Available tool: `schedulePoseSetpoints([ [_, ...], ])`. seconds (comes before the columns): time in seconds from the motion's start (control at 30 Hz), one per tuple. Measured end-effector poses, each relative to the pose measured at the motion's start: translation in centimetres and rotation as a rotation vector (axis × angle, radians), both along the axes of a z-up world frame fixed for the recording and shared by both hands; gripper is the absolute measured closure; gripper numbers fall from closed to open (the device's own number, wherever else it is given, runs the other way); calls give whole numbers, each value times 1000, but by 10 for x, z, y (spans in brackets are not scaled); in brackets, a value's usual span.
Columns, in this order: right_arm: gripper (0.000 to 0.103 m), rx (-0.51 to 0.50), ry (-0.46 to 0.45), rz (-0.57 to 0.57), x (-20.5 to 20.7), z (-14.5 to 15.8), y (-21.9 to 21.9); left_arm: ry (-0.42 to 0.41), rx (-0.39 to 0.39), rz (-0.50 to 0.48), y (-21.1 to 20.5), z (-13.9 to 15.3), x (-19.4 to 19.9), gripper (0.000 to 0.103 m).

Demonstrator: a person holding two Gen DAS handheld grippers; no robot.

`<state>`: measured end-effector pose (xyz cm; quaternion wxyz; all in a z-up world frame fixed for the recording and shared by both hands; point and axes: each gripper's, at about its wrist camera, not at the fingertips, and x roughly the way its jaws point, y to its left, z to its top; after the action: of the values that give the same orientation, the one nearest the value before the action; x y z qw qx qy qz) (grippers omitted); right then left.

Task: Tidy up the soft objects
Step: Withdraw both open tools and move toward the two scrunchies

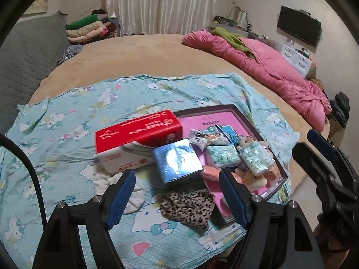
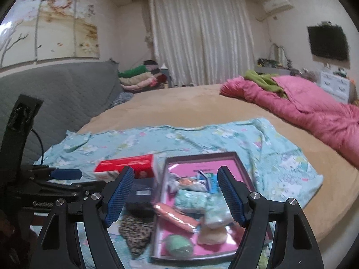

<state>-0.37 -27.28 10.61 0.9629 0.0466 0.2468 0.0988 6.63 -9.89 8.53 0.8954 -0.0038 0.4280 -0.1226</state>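
Note:
A shallow pink-lined box tray [image 1: 244, 117] [image 2: 197, 163] lies on a light blue cartoon-print sheet [image 1: 67, 123] on the bed. It holds soft items: tissue packs [image 1: 222, 155] [image 2: 190, 200], a plush toy [image 1: 251, 179], an orange pouch [image 2: 175, 216] and a green ball [image 2: 179, 245]. A leopard-print cloth [image 1: 188, 208] [image 2: 136, 231] lies on the sheet beside the tray. My left gripper [image 1: 177, 199] hangs open above that cloth, holding nothing. My right gripper [image 2: 175, 198] hovers open and empty over the tray.
A red and white tissue box [image 1: 136, 139] [image 2: 128, 168] and a shiny blue box [image 1: 177, 160] sit left of the tray. A pink quilt [image 1: 269, 67] [image 2: 303, 109] lies along the right of the bed. A grey headboard [image 2: 56, 100] stands at left.

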Motion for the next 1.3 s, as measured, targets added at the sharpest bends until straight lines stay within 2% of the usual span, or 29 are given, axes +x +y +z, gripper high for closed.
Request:
schedulePoseSetpoints([
  [0.37, 25, -48, -27, 71, -11, 24, 36, -38, -18, 30, 29, 24, -20, 27],
  [0.67, 25, -77, -33, 119, -17, 40, 56, -39, -9, 102, 66, 36, -28, 26],
  [0.9, 25, -122, -11, 176, -21, 31, 81, -12, -1, 153, 94, 24, -31, 26],
  [1.3, 25, -213, 35, 263, -21, 0, 121, 12, -44, 212, 133, 4, -31, 26],
])
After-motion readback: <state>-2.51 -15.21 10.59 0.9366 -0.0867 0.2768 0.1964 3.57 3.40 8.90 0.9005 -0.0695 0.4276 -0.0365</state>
